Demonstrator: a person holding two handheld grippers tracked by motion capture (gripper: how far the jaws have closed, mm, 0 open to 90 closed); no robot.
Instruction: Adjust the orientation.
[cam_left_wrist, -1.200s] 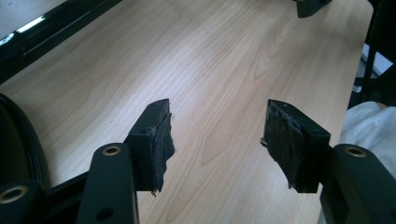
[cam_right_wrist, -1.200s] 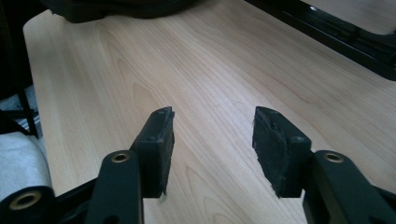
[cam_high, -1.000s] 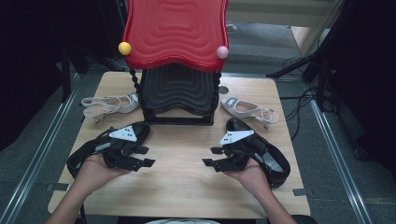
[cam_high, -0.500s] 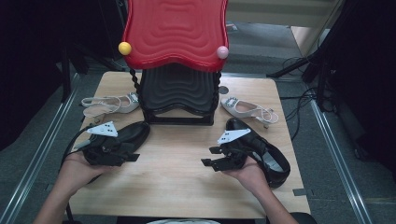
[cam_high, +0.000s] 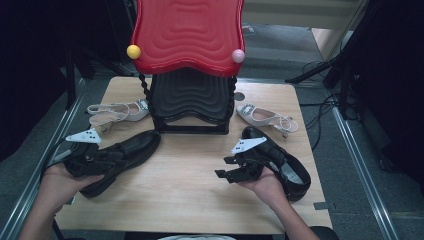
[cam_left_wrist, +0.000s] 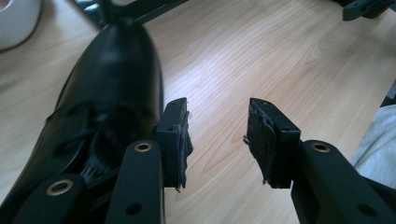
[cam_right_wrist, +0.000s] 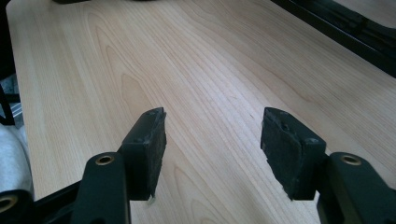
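On the desk (cam_high: 200, 185) in front of a two-tier shoe rack (cam_high: 190, 90), nothing has been shelved yet: both black shoes and both pale heeled sandals lie on the wood, so the whole job looks ahead. By my reading the left black shoe (cam_high: 117, 157) is the one in hand. It lies near the desk's left front, its long axis slanting from the heel by the person's left hand to the toe, which points up and right toward the rack's base. The left claw (cam_left_wrist: 217, 140) sits just beside that shoe's opening, its jaws half apart and just now closing, with only bare wood between the pads, so no grip yet. The right claw (cam_right_wrist: 212, 149) hovers wide over empty desk beside the right black shoe (cam_high: 280, 160)
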